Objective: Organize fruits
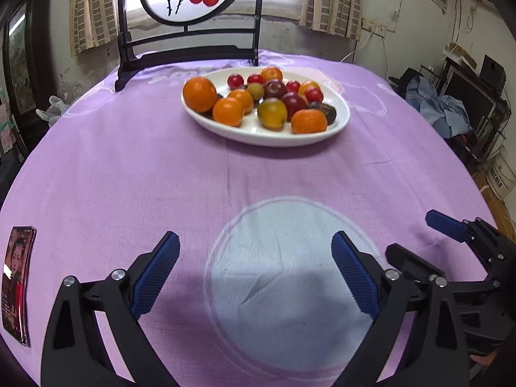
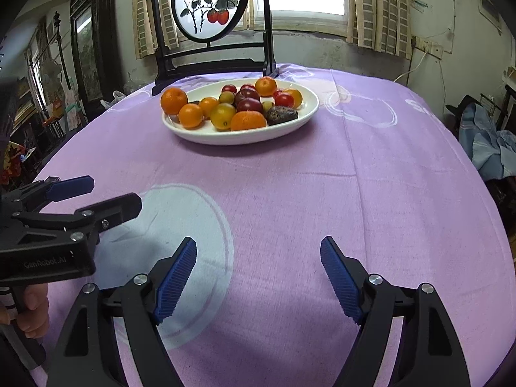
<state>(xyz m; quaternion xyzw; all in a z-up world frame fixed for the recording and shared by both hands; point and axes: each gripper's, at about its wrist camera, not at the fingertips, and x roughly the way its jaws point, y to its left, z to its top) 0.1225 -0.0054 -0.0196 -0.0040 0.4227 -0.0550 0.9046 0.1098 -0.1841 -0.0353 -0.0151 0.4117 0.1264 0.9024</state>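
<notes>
Now, fingers outward:

Left gripper (image 1: 254,251): jaws spread wide, nothing between them, hovering low over the pale circle (image 1: 283,283) printed on the cloth.

Right gripper (image 2: 258,258): also wide open and empty, just beside the left one, above bare purple cloth.

Person's hand (image 2: 30,309): wrapped round the left gripper's handle, at the left edge of the right wrist view.

Tablecloth (image 1: 129,167): purple, lightly creased, covering the round table.

Fruits: all piled on the white oval plate (image 1: 267,137) at the far side, well apart from both grippers. Oranges (image 1: 199,93) sit toward the near and left rim, dark red plums (image 1: 292,103) in the middle, small red fruits (image 1: 235,80) at the back, a yellow-green fruit (image 1: 272,113) near the front, a dark wrinkled piece (image 2: 281,115) at the right end.

Stage: no fruit lies loose on the cloth, so this fits either a mixed heap awaiting sorting or fruit gathered onto the plate.

Risk: round fruits touch and lean on each other; a push on one could roll a neighbour over the shallow rim. The large orange at the left end already stands right at the rim.

Phone (image 1: 17,283): flat at the left table edge, screen lit, close to the drop.

Hard to make out: fruits behind the front row are partly covered; what the dark piece is stays unclear.

Cut off: table edges nearest the person.
</notes>
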